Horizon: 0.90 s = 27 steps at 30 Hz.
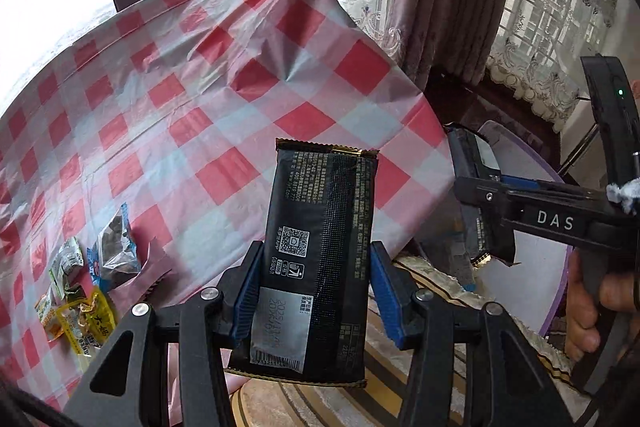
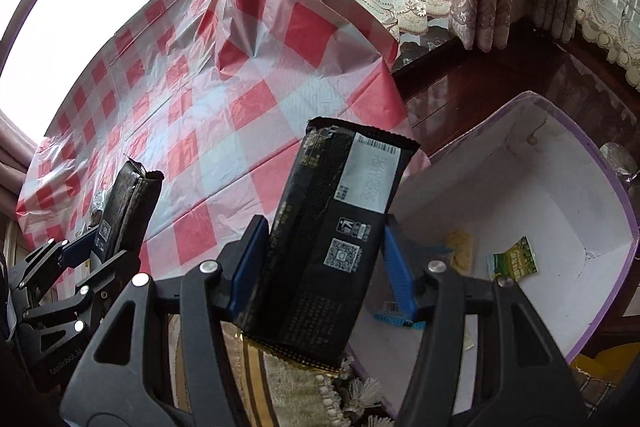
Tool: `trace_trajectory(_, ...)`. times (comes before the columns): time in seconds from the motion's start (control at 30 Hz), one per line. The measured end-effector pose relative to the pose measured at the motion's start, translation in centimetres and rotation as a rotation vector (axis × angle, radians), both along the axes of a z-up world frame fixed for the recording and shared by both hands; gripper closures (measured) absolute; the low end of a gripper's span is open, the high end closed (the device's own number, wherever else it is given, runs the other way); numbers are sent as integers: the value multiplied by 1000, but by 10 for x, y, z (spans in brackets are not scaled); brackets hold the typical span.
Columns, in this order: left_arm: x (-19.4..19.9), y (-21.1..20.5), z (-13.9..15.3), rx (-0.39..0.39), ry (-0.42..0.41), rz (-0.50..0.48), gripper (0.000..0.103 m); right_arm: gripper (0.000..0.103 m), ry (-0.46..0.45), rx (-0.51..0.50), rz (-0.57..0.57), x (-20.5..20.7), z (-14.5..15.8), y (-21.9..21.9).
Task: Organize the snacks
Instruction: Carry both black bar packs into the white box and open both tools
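At the lower left of the left wrist view, small snack packets [image 1: 86, 291] lie on the checked tablecloth [image 1: 224, 75]. Mid-frame, your left gripper [image 1: 316, 287] clamps a black packet [image 1: 320, 247] upright. In the right wrist view, your right gripper [image 2: 324, 275] grips another black pack [image 2: 332, 227], tilted; at right sits the white box [image 2: 560, 195] holding a green packet [image 2: 514, 261].
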<state>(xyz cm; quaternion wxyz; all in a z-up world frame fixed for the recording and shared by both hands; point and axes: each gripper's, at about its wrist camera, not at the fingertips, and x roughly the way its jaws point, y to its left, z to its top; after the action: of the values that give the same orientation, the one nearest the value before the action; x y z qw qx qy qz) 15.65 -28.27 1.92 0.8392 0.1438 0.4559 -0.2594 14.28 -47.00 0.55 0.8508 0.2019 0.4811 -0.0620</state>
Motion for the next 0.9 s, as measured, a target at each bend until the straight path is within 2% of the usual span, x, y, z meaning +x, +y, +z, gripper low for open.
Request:
trace_trajectory(0.2,-16,-76,-14,34,54,-206,51,42,35,14,-132,-19,-21,-58)
trace_trajectory(0.43,-26,-135,-40,96,113,-357,51,42,73,41,-241,-37,-42,-107)
trace_trajectory(0.67,-21,-161,-59,134,171,-406,50,43,92,63,-267,-39,-52,-127)
trace_trajectory(0.8,-15,-161,-63,143,183,-378,41,42,95,66,-265,-36,-53,-128)
trace_trajectory(0.9,-12,-156,-60,124,183,-361,40,42,93,71,-257,-34,-52,-125)
